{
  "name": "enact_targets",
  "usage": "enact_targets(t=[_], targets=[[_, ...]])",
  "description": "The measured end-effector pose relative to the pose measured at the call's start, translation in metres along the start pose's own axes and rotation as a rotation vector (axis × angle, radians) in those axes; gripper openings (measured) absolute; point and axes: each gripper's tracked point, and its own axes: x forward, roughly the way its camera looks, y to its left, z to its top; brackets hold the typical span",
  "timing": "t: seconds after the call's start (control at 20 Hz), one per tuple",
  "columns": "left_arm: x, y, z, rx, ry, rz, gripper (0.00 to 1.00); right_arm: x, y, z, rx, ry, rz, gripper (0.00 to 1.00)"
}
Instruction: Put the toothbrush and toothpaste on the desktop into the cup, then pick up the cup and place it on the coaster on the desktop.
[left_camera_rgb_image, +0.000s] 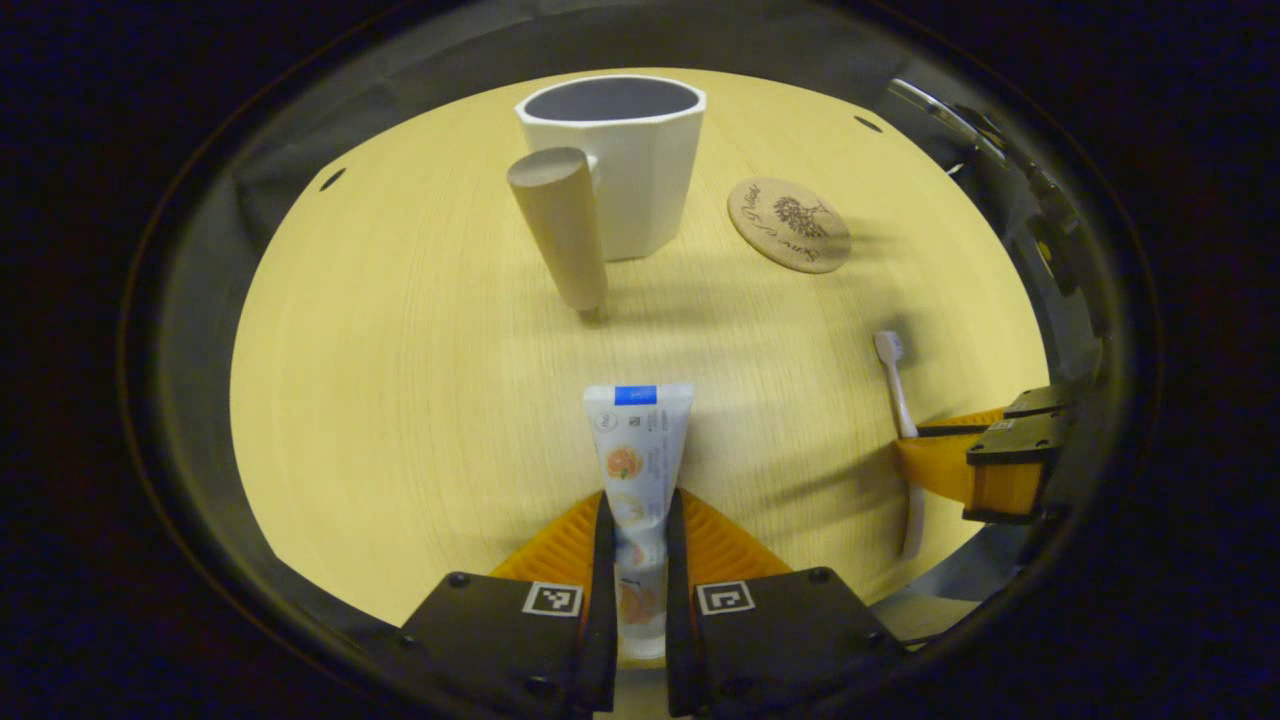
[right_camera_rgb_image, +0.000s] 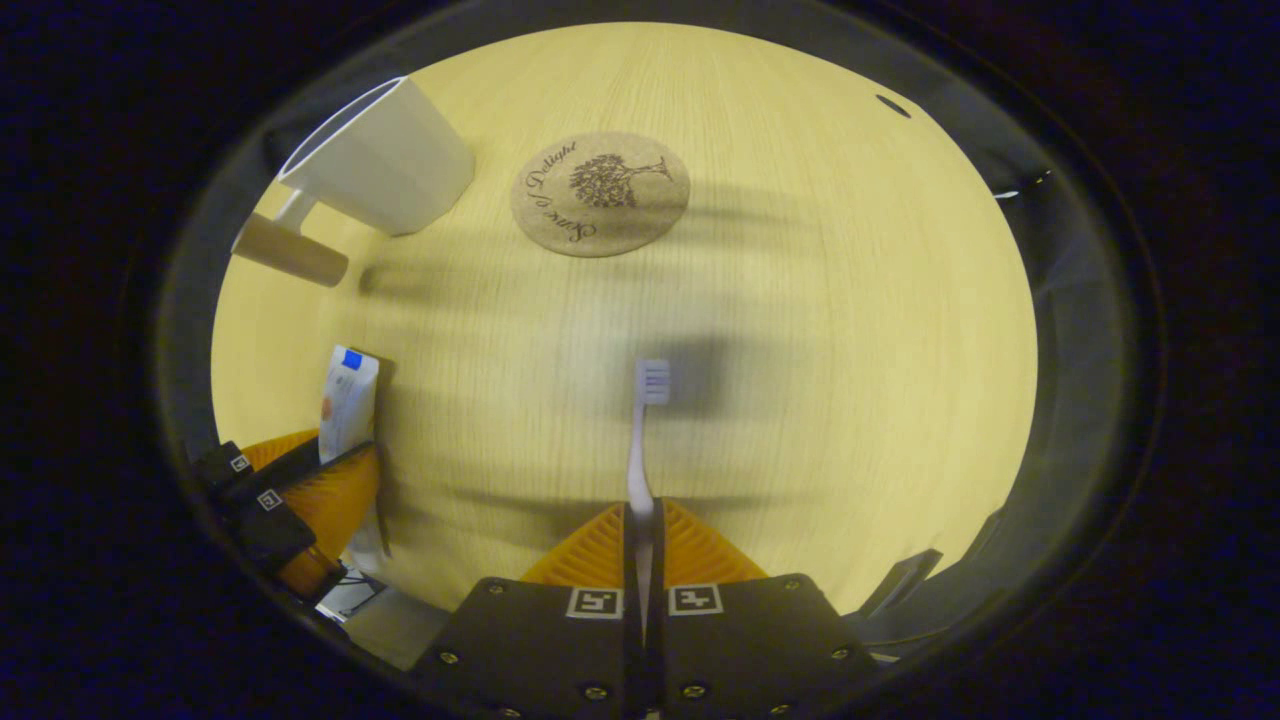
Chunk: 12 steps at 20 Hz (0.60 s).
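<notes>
Toothpaste (left_camera_rgb_image: 640, 450) lies clamped between the left gripper (left_camera_rgb_image: 636, 545) jaws near the table's (left_camera_rgb_image: 400, 400) front edge, its crimped end pointing toward the cup (left_camera_rgb_image: 625, 160). Right gripper (right_camera_rgb_image: 645, 545) jaws pinch the toothbrush (right_camera_rgb_image: 645, 430), bristles forward toward the coaster (right_camera_rgb_image: 600, 195).

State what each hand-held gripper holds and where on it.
Left hand-held gripper: toothpaste, gripped at its lower end. Right hand-held gripper: toothbrush, gripped on the handle.
</notes>
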Motion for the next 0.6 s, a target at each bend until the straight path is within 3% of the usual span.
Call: enact_targets(t=[0.6], targets=[[-0.116,0.023,0.059,-0.119,-0.200,-0.023,0.27,-0.002,0.000,0.000,-0.015,-0.006,0.000,0.02]])
